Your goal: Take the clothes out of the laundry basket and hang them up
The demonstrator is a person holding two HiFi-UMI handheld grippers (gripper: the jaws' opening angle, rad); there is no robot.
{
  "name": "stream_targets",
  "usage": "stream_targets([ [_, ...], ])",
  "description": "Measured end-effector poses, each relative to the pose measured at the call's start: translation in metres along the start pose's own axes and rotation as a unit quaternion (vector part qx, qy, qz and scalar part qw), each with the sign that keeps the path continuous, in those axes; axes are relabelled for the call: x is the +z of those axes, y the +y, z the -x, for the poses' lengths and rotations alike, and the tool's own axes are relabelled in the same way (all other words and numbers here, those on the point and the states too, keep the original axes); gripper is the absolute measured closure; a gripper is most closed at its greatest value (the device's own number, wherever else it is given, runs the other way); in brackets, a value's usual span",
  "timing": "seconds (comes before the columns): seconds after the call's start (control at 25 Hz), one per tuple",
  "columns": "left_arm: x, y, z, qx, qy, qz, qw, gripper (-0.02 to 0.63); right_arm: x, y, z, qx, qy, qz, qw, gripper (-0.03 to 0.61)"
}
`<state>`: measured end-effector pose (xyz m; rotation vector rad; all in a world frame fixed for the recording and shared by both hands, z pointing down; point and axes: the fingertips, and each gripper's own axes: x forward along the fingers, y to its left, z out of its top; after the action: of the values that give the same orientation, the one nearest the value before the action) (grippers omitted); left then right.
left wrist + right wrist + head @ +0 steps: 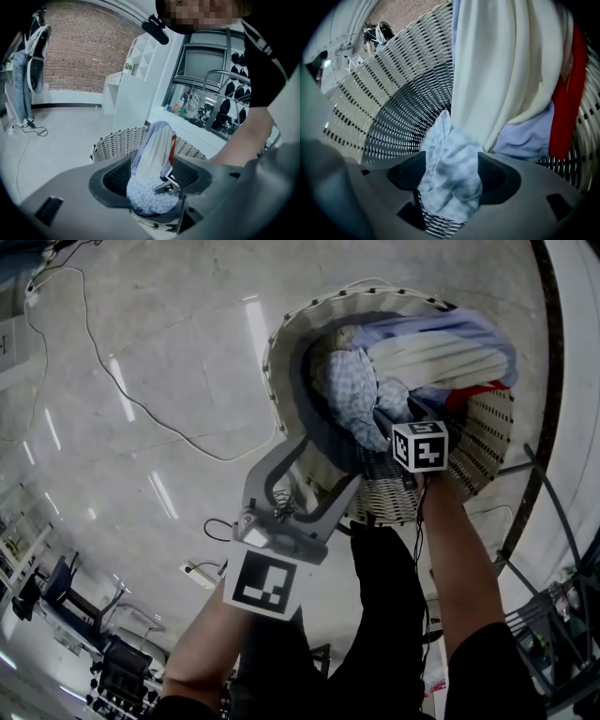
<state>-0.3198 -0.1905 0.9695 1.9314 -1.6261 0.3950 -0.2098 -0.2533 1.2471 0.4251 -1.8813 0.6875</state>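
both jaw pairs gape: left gripper (151, 178) over laundry basket (112, 140), right gripper (452, 176) astride checked cloth (443, 145), basket bottom hidden.

floor (94, 474): pale glossy tile | on it: wicker laundry basket (281, 345); white cable (120, 385); power strip (199, 575)

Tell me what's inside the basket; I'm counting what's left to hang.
In the basket: a pale blue cloth, a cream garment, lilac fabric and a red piece. Anything beneath them is covered.
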Motion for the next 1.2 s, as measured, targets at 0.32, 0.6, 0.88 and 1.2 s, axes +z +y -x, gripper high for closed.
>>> stream_targets([
  [0.32,-0.009,0.005,0.000,0.002,0.002,0.000,1.0000,0.344,-0.028,-0.017,-0.020,-0.033,0.049,-0.004,0.998,0.402],
  [0.6,-0.006,0.002,0.011,0.004,-0.004,0.001,1.0000,0.344,-0.015,-0.006,0.002,-0.013,0.021,-0.046,0.999,0.554],
  [0.88,0.020,-0.011,0.033,0.001,-0.017,-0.007,0.9998,0.344,0.018,0.012,0.053,0.009,-0.028,-0.083,0.996,0.557],
  [1.2,0.065,-0.037,0.077,-0.003,-0.025,-0.012,0.9996,0.348,0.058,0.046,0.144,0.042,-0.080,-0.086,0.992,0.558],
])
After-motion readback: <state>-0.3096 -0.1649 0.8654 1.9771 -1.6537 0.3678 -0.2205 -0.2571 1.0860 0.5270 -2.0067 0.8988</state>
